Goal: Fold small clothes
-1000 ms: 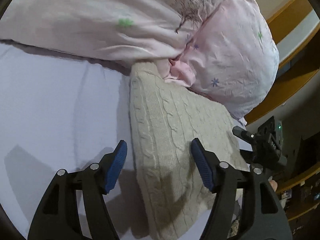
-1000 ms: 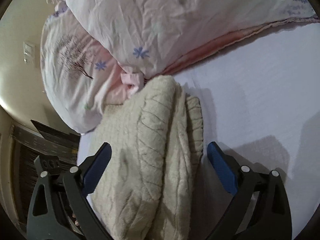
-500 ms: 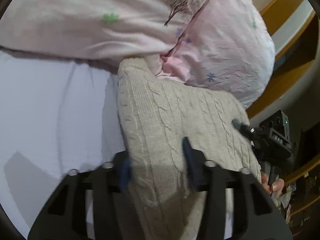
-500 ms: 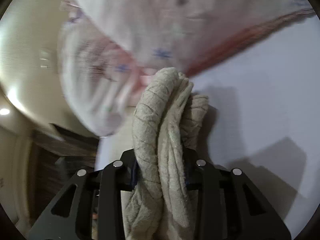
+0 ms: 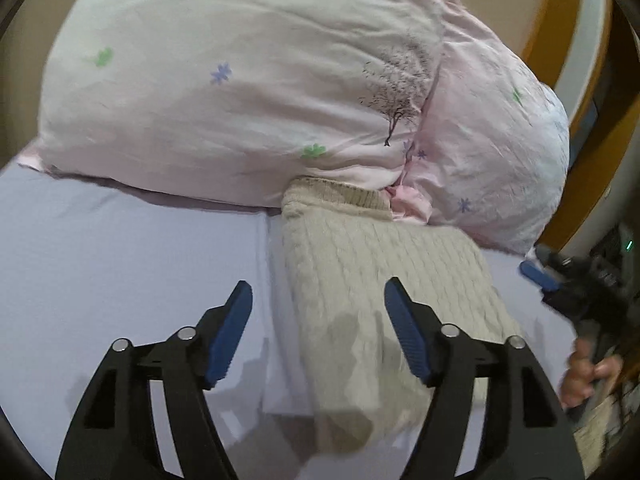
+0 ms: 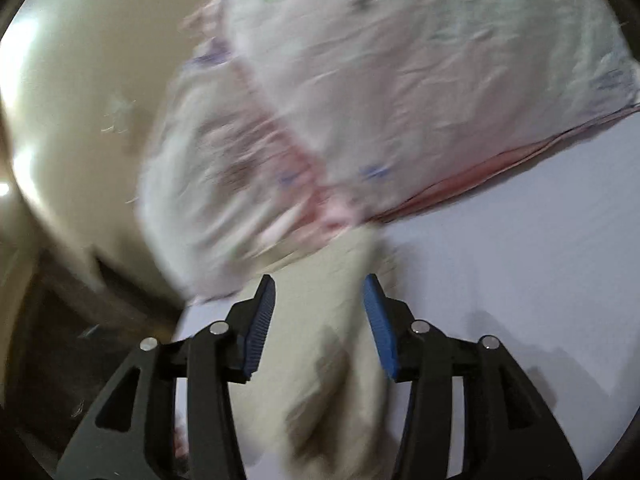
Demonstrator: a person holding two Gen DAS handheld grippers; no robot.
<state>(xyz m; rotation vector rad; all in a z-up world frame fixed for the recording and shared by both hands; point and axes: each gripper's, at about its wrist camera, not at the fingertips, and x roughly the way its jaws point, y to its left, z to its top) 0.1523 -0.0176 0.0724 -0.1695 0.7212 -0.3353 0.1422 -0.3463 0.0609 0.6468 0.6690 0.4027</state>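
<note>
A folded cream cable-knit sweater [image 5: 384,280] lies on the lavender bed sheet [image 5: 120,264], its far end against the pink pillows. My left gripper [image 5: 318,332] is open above its near left edge, touching nothing. My right gripper [image 6: 320,320] is open with the sweater [image 6: 320,340] lying between and below its blue pads; that view is blurred by motion. The right gripper also shows in the left wrist view [image 5: 560,280] at the sweater's right side.
Two pink flowered pillows [image 5: 248,92] [image 5: 496,160] lie at the head of the bed behind the sweater. A wooden headboard or frame [image 5: 560,20] stands at far right. The bed's edge and dark floor [image 6: 60,340] lie left of the right gripper.
Both grippers had shut on the sweater half a second ago; now both have opened and drawn back and up. The sweater lies flat on the sheet.
</note>
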